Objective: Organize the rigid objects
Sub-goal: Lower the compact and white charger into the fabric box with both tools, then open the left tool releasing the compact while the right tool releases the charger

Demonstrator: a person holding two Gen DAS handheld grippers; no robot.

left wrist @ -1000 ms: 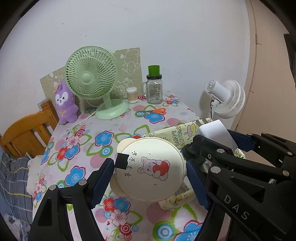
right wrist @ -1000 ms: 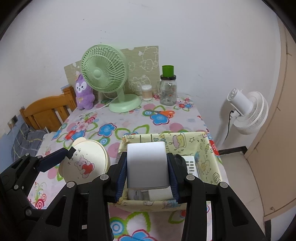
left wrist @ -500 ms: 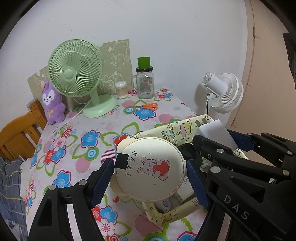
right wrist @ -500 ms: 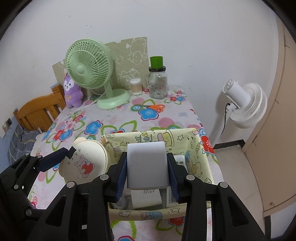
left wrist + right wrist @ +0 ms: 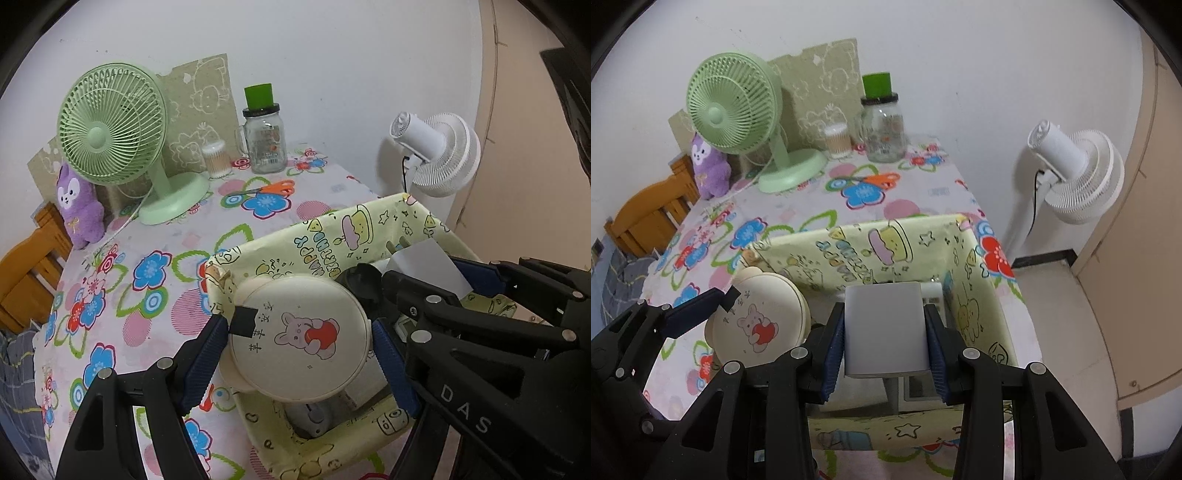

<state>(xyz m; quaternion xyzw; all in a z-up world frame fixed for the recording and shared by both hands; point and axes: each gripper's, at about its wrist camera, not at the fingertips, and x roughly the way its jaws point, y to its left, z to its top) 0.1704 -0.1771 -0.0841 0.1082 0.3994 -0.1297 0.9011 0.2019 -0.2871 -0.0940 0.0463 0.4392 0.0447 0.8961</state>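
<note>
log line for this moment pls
left hand-held gripper: holds round case | right hand-held gripper: holds grey box | both over fabric bin

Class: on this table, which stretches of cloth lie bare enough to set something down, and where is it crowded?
Bare: the tablecloth between green fan and fabric bin. Crowded: the back edge, with plush, fan, cotton-swab jar, glass jar, scissors.
</note>
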